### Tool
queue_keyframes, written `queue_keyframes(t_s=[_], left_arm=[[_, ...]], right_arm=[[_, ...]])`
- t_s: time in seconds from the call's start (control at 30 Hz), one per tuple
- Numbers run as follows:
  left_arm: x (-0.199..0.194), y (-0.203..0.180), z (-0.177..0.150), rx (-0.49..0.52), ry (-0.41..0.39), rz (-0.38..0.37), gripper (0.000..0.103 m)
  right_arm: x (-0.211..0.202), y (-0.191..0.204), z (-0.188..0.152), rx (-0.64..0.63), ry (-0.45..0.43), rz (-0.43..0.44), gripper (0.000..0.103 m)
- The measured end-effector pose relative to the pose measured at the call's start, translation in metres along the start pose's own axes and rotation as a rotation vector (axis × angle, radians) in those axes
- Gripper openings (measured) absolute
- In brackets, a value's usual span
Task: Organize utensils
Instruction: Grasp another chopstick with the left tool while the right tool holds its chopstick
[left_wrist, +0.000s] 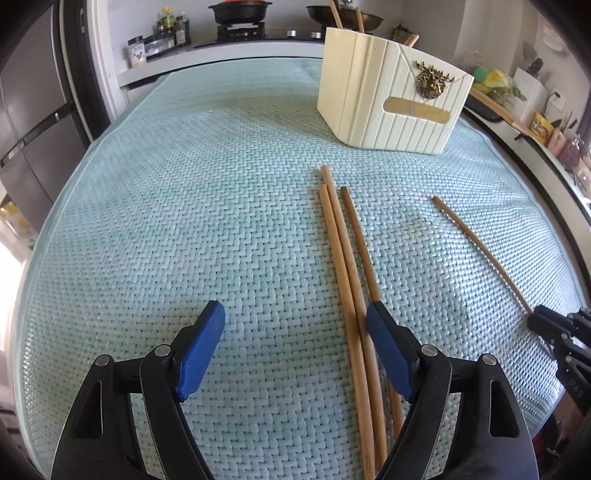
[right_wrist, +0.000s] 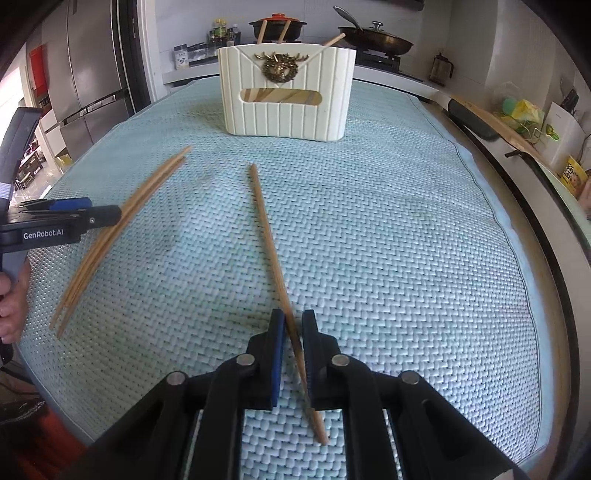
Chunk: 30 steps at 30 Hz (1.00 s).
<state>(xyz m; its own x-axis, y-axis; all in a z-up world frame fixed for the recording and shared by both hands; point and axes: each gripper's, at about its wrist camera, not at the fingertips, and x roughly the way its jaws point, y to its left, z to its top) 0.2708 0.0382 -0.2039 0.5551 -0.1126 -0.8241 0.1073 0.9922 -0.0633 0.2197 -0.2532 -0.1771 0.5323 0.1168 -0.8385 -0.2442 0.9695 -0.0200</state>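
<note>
1. Wooden chopsticks (left_wrist: 347, 280), three together, lie on the woven pale-green mat (left_wrist: 184, 221).
2. Left gripper (left_wrist: 295, 325) gapes wide above them, empty.
3. Right gripper (right_wrist: 293, 325) pinches a single chopstick (right_wrist: 269, 240).
4. Cream ribbed holder (right_wrist: 288, 99) stands beyond.

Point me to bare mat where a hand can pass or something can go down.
Free: the woven light-blue mat left of the bundle of three wooden chopsticks, and the stretch right of the single wooden chopstick out to the mat's edge. Crowded: the middle strip between bundle and single chopstick, running up to the cream ribbed utensil holder.
</note>
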Motion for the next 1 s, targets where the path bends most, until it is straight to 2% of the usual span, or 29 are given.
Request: queue_keyframes(t_s=[0.4, 0.7, 1.0], left_arm=[[0.002, 0.012, 0.003, -0.028, 0.005, 0.008, 0.083], [0.011, 0.005, 0.008, 0.023, 0.000, 0.050, 0.083], [0.015, 0.018, 0.016, 0.005, 0.010, 0.048, 0.083]], right_arm=[[-0.002, -0.003, -0.003, 0.006, -0.004, -0.004, 0.010], [-0.002, 0.000, -0.003, -0.007, -0.010, 0.001, 0.011], [0.012, 0.007, 0.018, -0.075, 0.003, 0.032, 0.011]])
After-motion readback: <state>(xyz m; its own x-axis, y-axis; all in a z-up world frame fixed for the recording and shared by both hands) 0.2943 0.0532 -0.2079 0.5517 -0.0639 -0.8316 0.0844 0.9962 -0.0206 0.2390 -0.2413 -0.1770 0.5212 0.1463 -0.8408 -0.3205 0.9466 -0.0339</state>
